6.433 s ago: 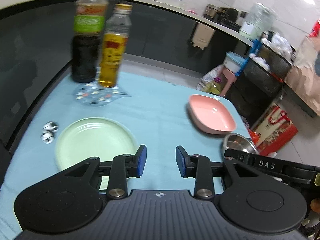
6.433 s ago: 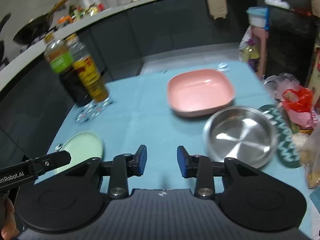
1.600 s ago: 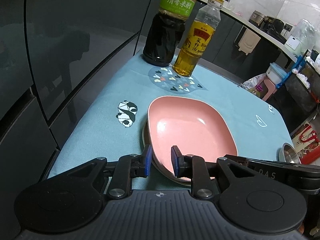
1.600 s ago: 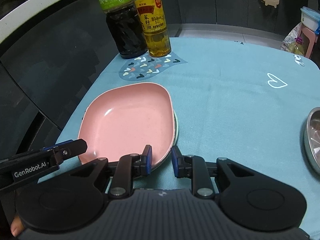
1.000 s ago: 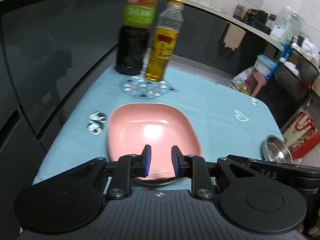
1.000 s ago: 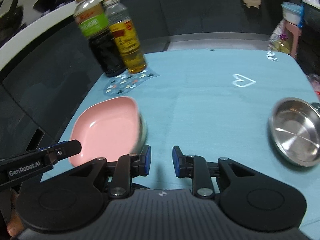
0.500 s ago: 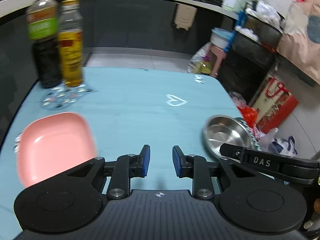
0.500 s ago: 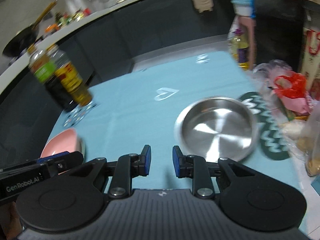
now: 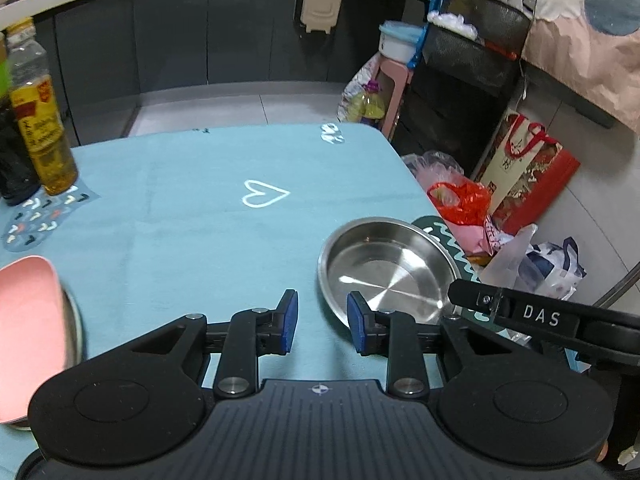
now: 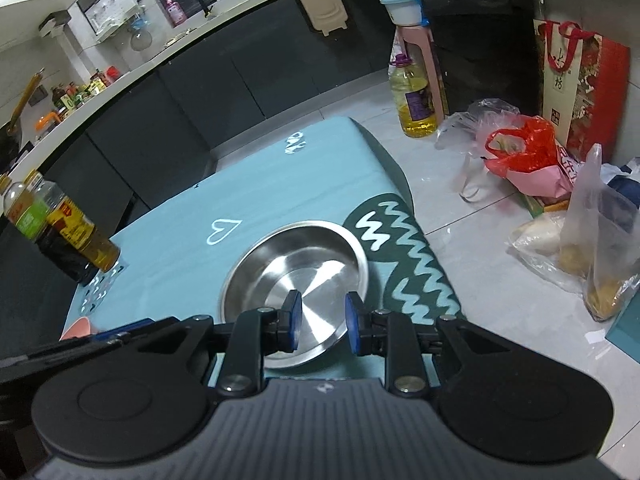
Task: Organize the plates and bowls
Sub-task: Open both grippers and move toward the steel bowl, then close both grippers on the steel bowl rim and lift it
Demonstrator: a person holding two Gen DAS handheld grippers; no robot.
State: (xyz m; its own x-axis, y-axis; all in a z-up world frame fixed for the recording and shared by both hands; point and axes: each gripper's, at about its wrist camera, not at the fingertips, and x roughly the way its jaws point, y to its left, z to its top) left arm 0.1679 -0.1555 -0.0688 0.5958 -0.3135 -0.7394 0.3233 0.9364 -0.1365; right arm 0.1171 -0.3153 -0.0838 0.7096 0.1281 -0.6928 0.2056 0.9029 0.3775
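Left gripper [image 9: 319, 322]: jaws parted a little and opening, nothing between the blue pads; the steel bowl's near-left rim shows just past the right pad, contact not certain.
Right gripper [image 10: 319, 323]: jaws a narrow gap apart, empty, hanging over the near part of the steel bowl; whether the pads touch its rim cannot be told.
Steel bowl [image 10: 280, 264]: upright and empty, near the table's right edge, its right rim beside or over a dark green zigzag mat [image 10: 404, 256].
Pink plate [image 9: 28, 320]: at the table's near-left edge, lying on another plate whose rim peeks out at its right side.
Bottles: a yellow oil bottle [image 9: 42, 128] and a dark sauce bottle [image 10: 48, 236] stand together at the far-left corner.
Table [image 9: 192, 208]: blue cloth with a white heart outline; the middle, between plate and bowl, lies bare.
Right edge: the cloth drops off just past the mat; bags [image 10: 516, 152] sit on the floor beyond.
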